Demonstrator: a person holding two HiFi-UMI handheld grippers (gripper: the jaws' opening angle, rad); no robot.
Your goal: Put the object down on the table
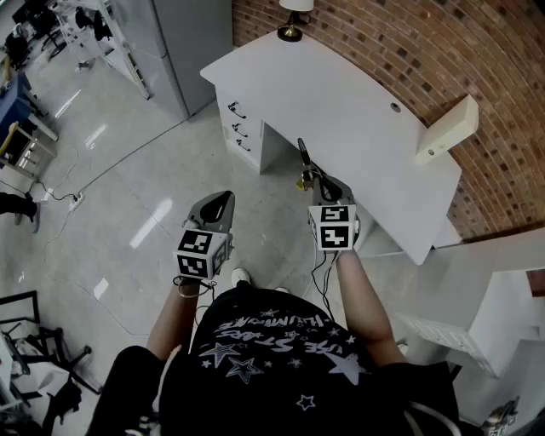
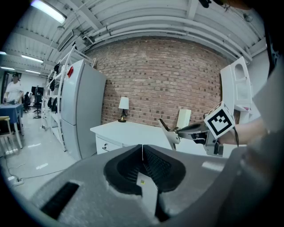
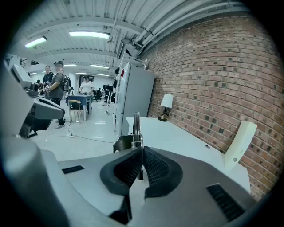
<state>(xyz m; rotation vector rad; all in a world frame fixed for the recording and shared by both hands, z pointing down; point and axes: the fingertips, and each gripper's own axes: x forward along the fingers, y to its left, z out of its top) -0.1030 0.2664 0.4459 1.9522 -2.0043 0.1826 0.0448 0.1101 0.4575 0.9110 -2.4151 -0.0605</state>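
Right gripper [image 3: 141,160] is shown closed on a slim tool [image 3: 136,125], which is held in the air at the near edge of the table [image 1: 341,111]. Left gripper [image 2: 142,153] is shown closed on nothing, over the floor. The carry is judged not yet done: the tool is to be brought over the top, lowered and released, and nothing is seen in the way, with a lamp [image 1: 294,19] and a cream block [image 1: 447,129] set at the far edge.

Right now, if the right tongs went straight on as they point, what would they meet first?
Probably the white desk: the right tongs, shut on a metal hand tool, point across its top. If they ride above the top, the brick wall comes next; height is unclear.
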